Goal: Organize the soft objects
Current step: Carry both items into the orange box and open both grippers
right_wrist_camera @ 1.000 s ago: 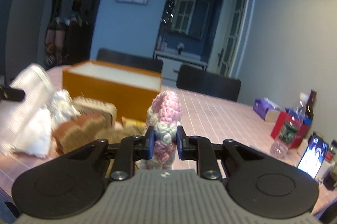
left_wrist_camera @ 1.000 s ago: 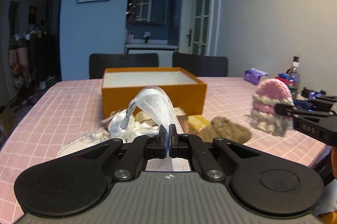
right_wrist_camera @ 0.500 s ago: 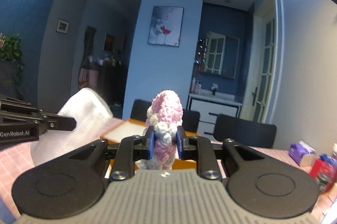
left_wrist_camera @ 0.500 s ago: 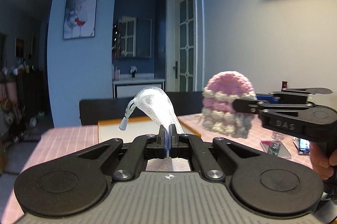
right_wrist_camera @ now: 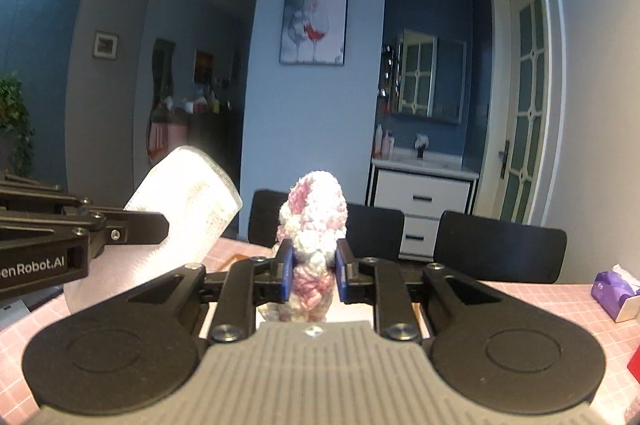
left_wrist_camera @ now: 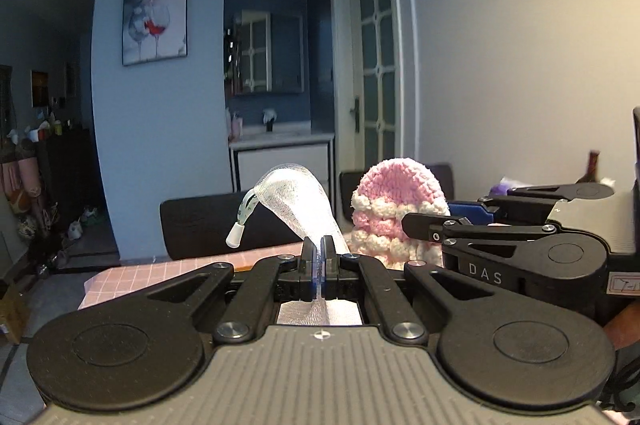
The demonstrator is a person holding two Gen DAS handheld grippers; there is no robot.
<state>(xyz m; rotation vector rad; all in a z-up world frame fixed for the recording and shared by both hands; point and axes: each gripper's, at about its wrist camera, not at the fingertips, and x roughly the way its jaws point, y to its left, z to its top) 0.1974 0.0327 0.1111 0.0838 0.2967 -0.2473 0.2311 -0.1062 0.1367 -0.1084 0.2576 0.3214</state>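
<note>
Raised higher above the pink checked table [right_wrist_camera: 532, 295] since a second ago, both tools side by side. Left gripper [left_wrist_camera: 319, 257] pressed together on one white mesh pouch [left_wrist_camera: 298, 203]; right gripper [right_wrist_camera: 310, 271] pinching one pink-and-white crocheted hat [right_wrist_camera: 314, 215].

The worktop [right_wrist_camera: 520, 295] is covered in a pink cloth with a white grid; in the right wrist view it spreads from 9 o'clock round to 3 o'clock, and at 3 o'clock a purple tissue pack [right_wrist_camera: 614, 289] lies on it; a red thing [right_wrist_camera: 636, 371] sits at the edge near 4 o'clock, too cropped to name; in the left wrist view only a strip of the pink cloth [left_wrist_camera: 160, 277] shows, at 9 o'clock.
</note>
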